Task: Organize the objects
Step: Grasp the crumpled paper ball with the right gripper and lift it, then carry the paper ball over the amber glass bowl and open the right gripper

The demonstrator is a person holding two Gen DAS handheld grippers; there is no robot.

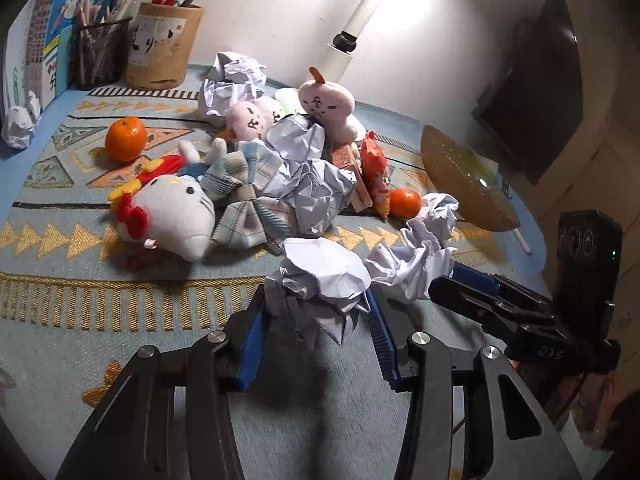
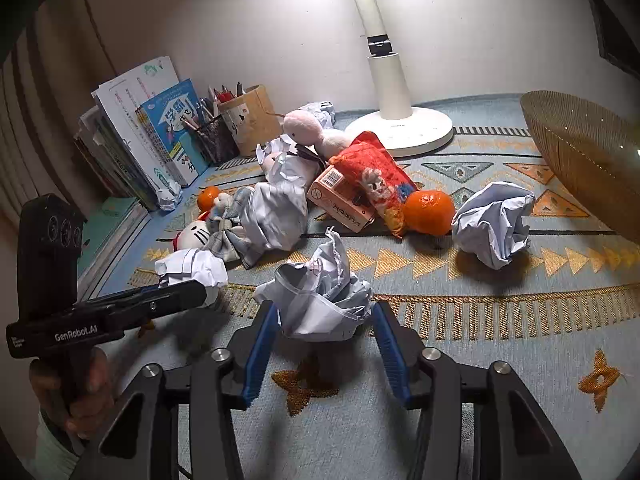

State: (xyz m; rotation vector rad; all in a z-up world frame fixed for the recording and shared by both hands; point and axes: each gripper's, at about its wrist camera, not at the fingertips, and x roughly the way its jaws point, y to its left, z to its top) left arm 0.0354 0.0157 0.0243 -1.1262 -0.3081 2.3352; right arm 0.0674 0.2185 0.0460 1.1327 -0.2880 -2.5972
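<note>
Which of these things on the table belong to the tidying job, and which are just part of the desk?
To tidy: crumpled paper, plush toys, oranges, snack packet, small box; the woven basket probably takes some.
Just there: lamp, books, pen holders, patterned cloth.

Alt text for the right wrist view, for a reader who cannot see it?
Right gripper straddles a crumpled paper ball on a patterned cloth. Beyond lie plush toys, an orange, a woven basket and a lamp base.
</note>
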